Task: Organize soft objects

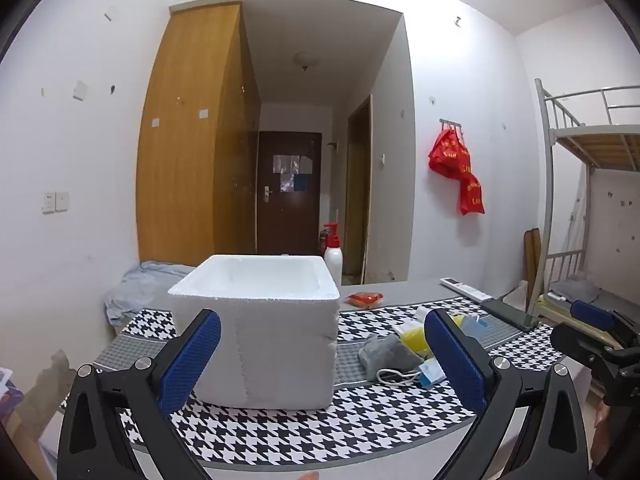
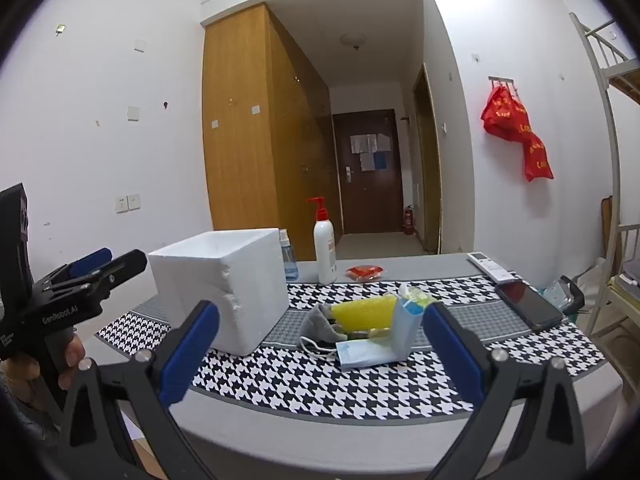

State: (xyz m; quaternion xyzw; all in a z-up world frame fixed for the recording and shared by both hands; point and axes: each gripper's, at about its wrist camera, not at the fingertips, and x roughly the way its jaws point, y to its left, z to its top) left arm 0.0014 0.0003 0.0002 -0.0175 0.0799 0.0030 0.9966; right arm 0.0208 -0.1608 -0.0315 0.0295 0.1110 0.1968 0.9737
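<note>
A white foam box [image 1: 260, 320] stands open-topped on the houndstooth table mat [image 1: 320, 432]; it also shows in the right wrist view [image 2: 224, 284]. To its right lies a pile of soft things: a grey face mask [image 2: 318, 326], a yellow sponge [image 2: 362, 314], a light blue tissue packet [image 2: 362, 354] and an upright light blue pack [image 2: 408, 326]. The pile also shows in the left wrist view [image 1: 394, 354]. My left gripper [image 1: 322, 360] is open and empty, facing the box. My right gripper [image 2: 320, 350] is open and empty, in front of the pile.
A white pump bottle [image 2: 325, 250] and a small blue spray bottle [image 2: 289, 260] stand behind the box. A red packet [image 2: 364, 271], a white remote [image 2: 490, 267] and a dark phone [image 2: 528, 305] lie at the back right. A bunk bed frame [image 1: 576, 160] stands right.
</note>
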